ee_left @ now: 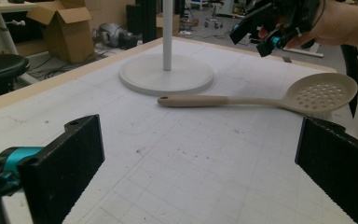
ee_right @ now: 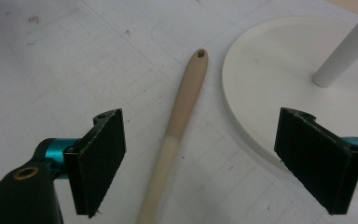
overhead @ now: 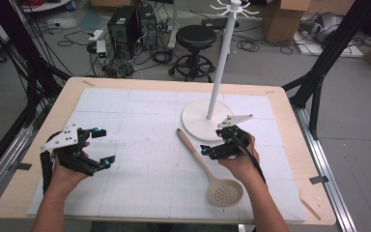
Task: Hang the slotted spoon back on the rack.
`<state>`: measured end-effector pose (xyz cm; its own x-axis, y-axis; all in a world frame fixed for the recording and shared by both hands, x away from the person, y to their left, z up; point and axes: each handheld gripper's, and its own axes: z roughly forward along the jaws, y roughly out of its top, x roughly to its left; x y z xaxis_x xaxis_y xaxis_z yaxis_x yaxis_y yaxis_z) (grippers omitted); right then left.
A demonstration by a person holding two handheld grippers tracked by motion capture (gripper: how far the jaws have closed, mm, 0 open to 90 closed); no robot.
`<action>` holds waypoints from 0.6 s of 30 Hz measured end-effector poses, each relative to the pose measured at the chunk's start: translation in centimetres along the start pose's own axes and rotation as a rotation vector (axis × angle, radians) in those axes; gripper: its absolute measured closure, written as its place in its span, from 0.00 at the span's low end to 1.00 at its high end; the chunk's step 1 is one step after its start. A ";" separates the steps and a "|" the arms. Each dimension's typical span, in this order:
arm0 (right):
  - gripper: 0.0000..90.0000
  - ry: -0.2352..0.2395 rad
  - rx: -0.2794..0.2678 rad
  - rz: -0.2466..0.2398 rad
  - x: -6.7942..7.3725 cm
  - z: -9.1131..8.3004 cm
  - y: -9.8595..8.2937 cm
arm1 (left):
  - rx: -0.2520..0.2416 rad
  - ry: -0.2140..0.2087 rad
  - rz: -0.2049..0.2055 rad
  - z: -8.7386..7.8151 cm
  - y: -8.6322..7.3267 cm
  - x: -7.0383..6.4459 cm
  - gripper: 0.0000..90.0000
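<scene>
A: Table [overhead: 290, 159] with a white gridded mat [overhead: 140, 145] over most of it. What stands on that?

B: A white rack [overhead: 207, 116], its round base toward the far right part of the mat, with a thin pole rising to hooks at the top.

A: And the spoon?

B: The slotted spoon [overhead: 206, 166] lies flat on the mat, just beside the base. Its handle end, with a small hole, points toward the base, and its perforated bowl lies toward the person.

A: The grippers?

B: The right gripper [overhead: 220, 145] hovers above the handle with its jaws spread wide, the handle between them below, untouched. The left gripper [overhead: 101, 147] is well apart at the left of the mat, jaws also spread and holding nothing.
</scene>
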<state>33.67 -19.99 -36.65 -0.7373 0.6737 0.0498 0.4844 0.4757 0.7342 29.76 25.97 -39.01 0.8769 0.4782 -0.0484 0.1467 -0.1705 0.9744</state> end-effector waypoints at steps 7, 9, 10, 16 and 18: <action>0.17 -0.004 0.036 -0.003 0.2 0.8 0.5 | -0.004 -0.001 -0.001 0.0 0.1 0.0 0.02; 0.17 -0.004 0.056 -0.003 0.2 1.1 0.6 | -0.005 -0.005 0.000 0.0 0.1 0.0 0.02; 0.17 -0.005 0.062 -0.005 0.2 1.2 0.6 | -0.003 -0.004 -0.001 0.1 0.1 0.0 0.02; 0.28 0.016 0.126 -0.007 0.3 2.2 0.8 | -0.005 -0.003 0.000 0.0 0.1 0.1 0.02; 0.29 0.020 0.149 -0.005 0.3 2.5 0.8 | -0.004 -0.001 0.000 0.1 0.1 0.1 0.02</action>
<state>35.01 -17.95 -37.75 -0.7487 0.6601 0.0608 0.5436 0.5589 0.6262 29.87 25.92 -38.93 0.8774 0.4773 -0.0485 0.1449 -0.1673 0.9752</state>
